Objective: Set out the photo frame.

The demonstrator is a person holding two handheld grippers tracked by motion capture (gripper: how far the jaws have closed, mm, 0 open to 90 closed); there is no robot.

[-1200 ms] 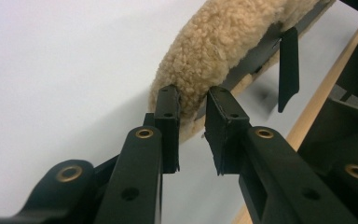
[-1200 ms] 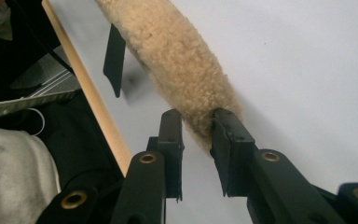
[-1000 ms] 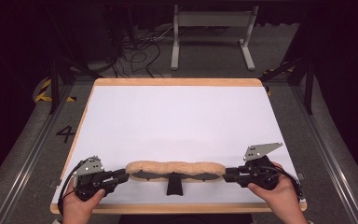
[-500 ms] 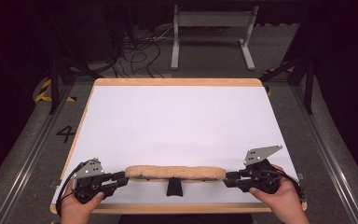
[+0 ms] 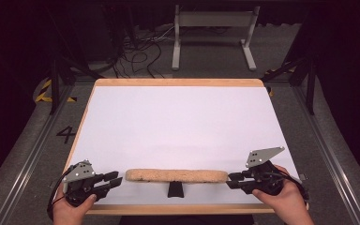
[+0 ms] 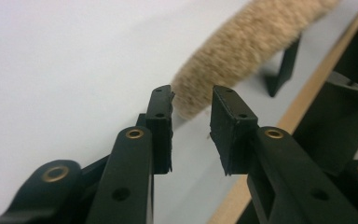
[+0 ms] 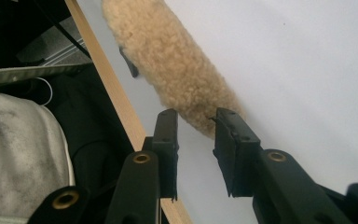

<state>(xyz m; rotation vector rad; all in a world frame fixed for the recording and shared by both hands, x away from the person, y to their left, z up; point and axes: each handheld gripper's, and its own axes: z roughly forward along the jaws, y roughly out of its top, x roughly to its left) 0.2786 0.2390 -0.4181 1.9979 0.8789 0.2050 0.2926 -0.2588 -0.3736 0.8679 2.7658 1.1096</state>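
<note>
Both your claws, left claw (image 5: 114, 180) at nine o'clock and right claw (image 5: 233, 180) at three, stand apart off the fleece roll (image 5: 176, 175), the left just opening; it lies flat on the tabletop (image 5: 178, 122), released.

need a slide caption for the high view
Left gripper and right gripper sit open just off either end of a tan fleecy roll on the white table.

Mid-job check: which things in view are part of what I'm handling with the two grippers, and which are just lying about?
In the job:
- fleecy tan roll, lying flat along the near edge
- left gripper, jaws apart, just off the roll's end
- right gripper, jaws apart at the other end

Lying about:
- small black stand by the roll
- cables on the floor
- grey frame behind the white table
</note>
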